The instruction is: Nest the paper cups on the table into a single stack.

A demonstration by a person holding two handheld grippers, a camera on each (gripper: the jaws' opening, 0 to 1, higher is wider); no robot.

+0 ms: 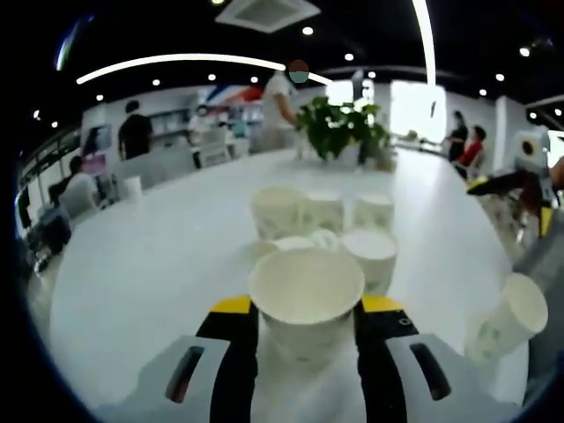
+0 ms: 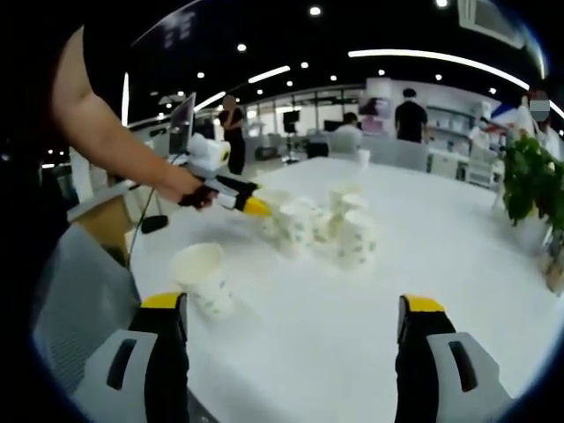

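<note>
A white paper cup (image 1: 306,295) with a faint green print stands upright between my left gripper's (image 1: 307,307) jaws, which are shut on its sides. Just beyond it, several more cups (image 1: 323,214) stand clustered on the white table (image 1: 150,256). One lone cup (image 1: 509,319) stands apart at the right. In the right gripper view my right gripper (image 2: 295,328) is open, jaws wide apart above the table with nothing between them. The lone cup (image 2: 204,278) stands just ahead of its left jaw. Farther on, the left gripper (image 2: 251,205), in a person's hand, reaches the cluster (image 2: 330,231).
A potted plant (image 1: 339,126) stands at the table's far end; it shows as the plant (image 2: 531,183) at the right in the right gripper view. A single cup (image 2: 363,158) stands far back. People sit and stand around the room. The table edge (image 2: 167,379) runs close to my right gripper.
</note>
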